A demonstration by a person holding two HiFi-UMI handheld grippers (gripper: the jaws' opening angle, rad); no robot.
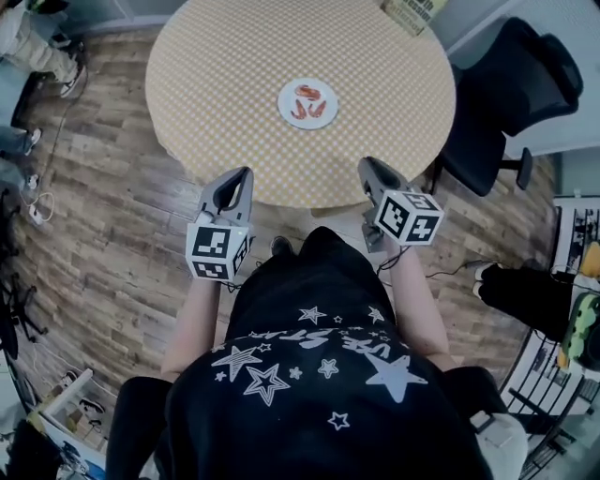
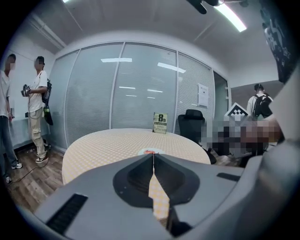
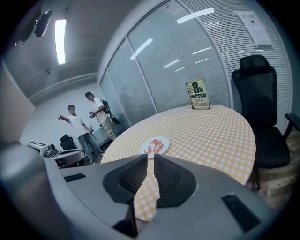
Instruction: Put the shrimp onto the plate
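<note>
A white plate point(image 1: 307, 103) lies in the middle of the round table with the yellow checked cloth point(image 1: 216, 66). Three orange shrimp point(image 1: 307, 92) lie on the plate. The plate point(image 3: 156, 145) with the shrimp point(image 3: 154, 142) shows just beyond the jaw tips in the right gripper view, and its edge point(image 2: 150, 152) peeks over the jaws in the left gripper view. My left gripper point(image 1: 246, 174) and right gripper point(image 1: 364, 165) hover at the table's near edge, both shut and empty, well short of the plate.
A book point(image 1: 412, 11) stands at the table's far side. A black office chair point(image 1: 511, 94) sits to the right of the table. Two people point(image 2: 33, 108) stand off to the left by the glass wall. Cables lie on the wooden floor point(image 1: 37, 202).
</note>
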